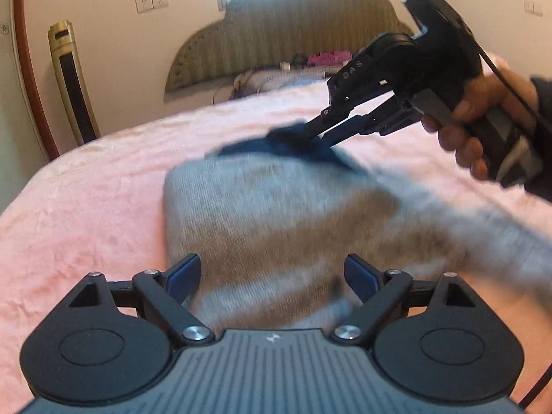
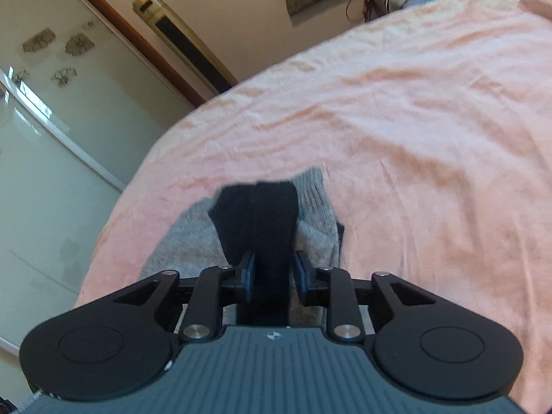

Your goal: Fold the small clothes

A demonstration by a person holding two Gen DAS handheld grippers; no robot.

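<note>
From the left wrist view, the left gripper hangs low with its two blue-padded fingers spread wide apart over one grey ribbed knit sock with tan stripes lying on the pink plush bedspread, while the person's right hand reaches in from the right side, tilting the black right gripper downward, its fingers pinched on the sock's dark navy cuff. From the right wrist view, the right gripper points toward the bedspread's left edge, its two pads closed on that one navy cuff, lifted over the grey sock near that edge.
</note>
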